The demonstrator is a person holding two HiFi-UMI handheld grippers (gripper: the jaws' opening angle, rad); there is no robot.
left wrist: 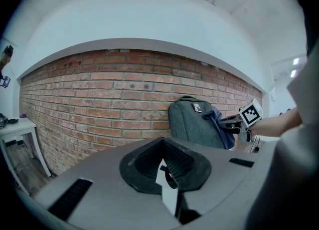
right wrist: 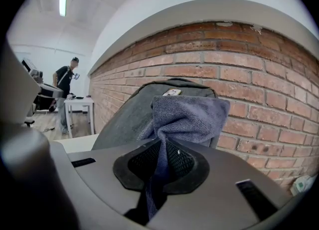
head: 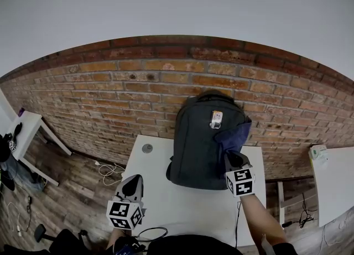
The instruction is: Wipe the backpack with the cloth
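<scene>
A dark grey backpack (head: 200, 144) stands upright on the white table (head: 182, 204) and leans on the brick wall. My right gripper (head: 234, 161) is shut on a blue cloth (head: 234, 134), which is pressed against the backpack's right side near its top. In the right gripper view the cloth (right wrist: 188, 118) bunches out of the shut right gripper (right wrist: 162, 161) and covers part of the backpack (right wrist: 127, 121). My left gripper (head: 131, 184) hovers low over the table's front left, shut and holding nothing. From the left gripper (left wrist: 167, 170) the backpack (left wrist: 192, 124) and cloth (left wrist: 221, 123) lie ahead to the right.
A round grommet (head: 147, 148) sits in the table's left rear. A black cable (head: 152, 232) loops at the front edge. A small white side table (head: 29, 128) stands left, white cords (head: 110, 170) lie on the wooden floor, another white desk (head: 334, 185) right. A person (right wrist: 64, 82) stands far off.
</scene>
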